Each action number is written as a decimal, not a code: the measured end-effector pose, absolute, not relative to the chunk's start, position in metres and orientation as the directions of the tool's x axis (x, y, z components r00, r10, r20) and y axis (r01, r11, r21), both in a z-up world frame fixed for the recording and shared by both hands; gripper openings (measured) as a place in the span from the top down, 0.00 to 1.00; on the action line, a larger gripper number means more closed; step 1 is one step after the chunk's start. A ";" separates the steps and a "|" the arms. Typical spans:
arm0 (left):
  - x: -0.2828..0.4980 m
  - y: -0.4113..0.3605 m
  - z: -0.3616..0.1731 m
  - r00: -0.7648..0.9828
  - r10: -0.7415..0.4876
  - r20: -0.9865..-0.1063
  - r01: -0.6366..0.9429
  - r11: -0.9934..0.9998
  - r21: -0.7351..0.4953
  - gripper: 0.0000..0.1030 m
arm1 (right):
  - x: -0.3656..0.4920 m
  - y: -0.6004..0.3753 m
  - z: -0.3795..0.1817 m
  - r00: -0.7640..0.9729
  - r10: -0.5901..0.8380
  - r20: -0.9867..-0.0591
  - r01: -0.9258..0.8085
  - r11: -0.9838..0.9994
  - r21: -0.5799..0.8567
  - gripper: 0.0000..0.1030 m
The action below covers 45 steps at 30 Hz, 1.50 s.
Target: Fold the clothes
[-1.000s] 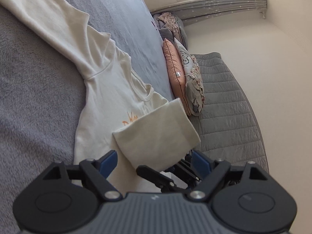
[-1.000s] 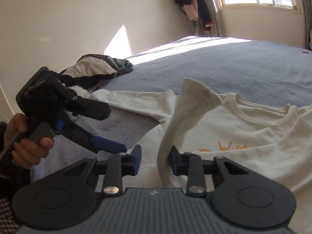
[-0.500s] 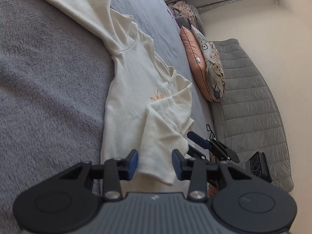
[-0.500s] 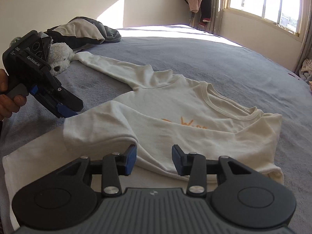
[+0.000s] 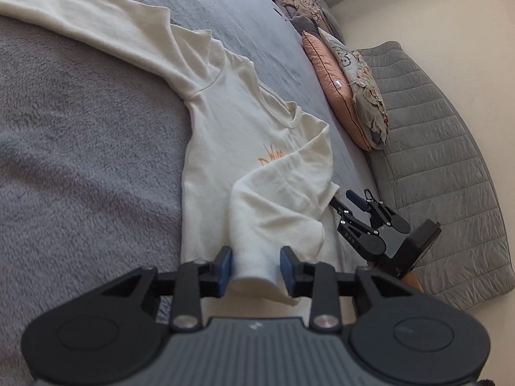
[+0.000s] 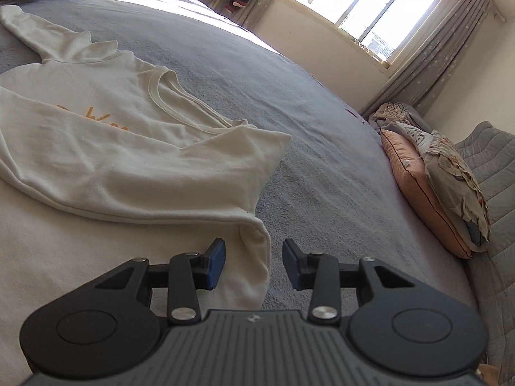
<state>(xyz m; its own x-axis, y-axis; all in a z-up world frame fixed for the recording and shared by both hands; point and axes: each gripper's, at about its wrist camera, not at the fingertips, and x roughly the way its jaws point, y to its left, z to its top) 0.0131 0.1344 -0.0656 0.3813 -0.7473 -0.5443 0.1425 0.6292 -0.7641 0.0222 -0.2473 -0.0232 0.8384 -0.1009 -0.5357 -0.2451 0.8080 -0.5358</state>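
Note:
A cream long-sleeved shirt (image 5: pixel 231 135) with orange lettering lies flat on a grey bed. One sleeve (image 5: pixel 283 199) is folded across the chest; the other sleeve (image 5: pixel 80 16) stretches away at the far left. My left gripper (image 5: pixel 256 270) is open, with the folded sleeve's cuff lying between its blue pads. My right gripper (image 6: pixel 254 263) is open, with the shirt's folded side edge (image 6: pixel 257 257) between its fingers. The right gripper also shows in the left wrist view (image 5: pixel 360 212), open beside the shirt.
The grey fleece blanket (image 5: pixel 80 160) covers the bed. An orange pillow (image 6: pixel 425 186) and a patterned pillow (image 6: pixel 457 173) lean at the bed's edge beside a grey quilted couch (image 5: pixel 450 177). A window with curtains (image 6: pixel 370 3) is at the far wall.
The sleeve has been laid down across the shirt's chest. My left gripper has drawn back to the cuff. My right gripper has swung right along the shirt's side edge.

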 end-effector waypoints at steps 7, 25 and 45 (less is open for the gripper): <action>0.021 0.131 -0.058 0.384 -0.743 -0.548 0.224 0.651 -0.726 0.44 | 0.025 -0.243 -0.029 0.883 -0.119 -0.454 -0.217 0.753 -0.621 0.62; 0.018 0.088 -0.047 0.256 -0.639 -0.725 0.423 0.749 -0.511 0.92 | 0.039 -0.266 -0.039 0.828 -0.146 -0.542 -0.207 0.818 -0.536 0.91; -0.006 0.067 -0.038 0.288 -0.724 -0.627 0.730 0.590 -0.347 0.58 | 0.026 -0.250 -0.021 0.772 0.128 -0.622 -0.282 0.947 -0.155 0.67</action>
